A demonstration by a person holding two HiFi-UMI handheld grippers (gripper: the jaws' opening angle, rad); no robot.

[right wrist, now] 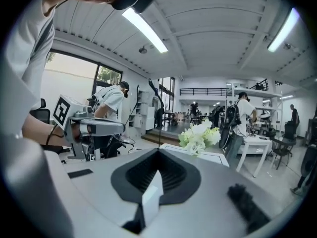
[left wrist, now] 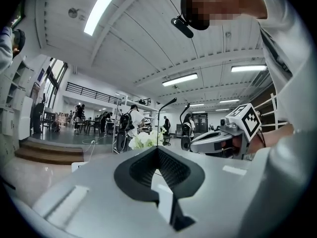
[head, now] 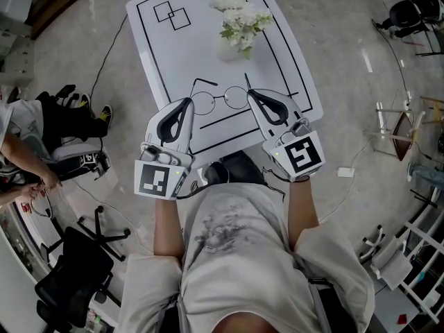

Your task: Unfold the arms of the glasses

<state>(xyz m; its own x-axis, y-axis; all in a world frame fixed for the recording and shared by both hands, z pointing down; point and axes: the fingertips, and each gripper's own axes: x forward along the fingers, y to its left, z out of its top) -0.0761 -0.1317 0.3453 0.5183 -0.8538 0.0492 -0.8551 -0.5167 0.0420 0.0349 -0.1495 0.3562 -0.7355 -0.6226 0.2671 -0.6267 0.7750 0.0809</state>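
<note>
Between left claw [head: 187,103], right claw [head: 250,93]: glasses [head: 220,100]

The white counter [head: 277,61] carries a printed black border and two overlapping squares [head: 172,14] at its far left. A bunch of white flowers [head: 239,19] stands on the far side. Round wire-framed glasses [head: 220,100] are at the near edge; contact with the surface cannot be confirmed.

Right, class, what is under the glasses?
The white table shows through the lenses of the glasses. The left tool and right tool cover the frame's ends and the table below them.
</note>
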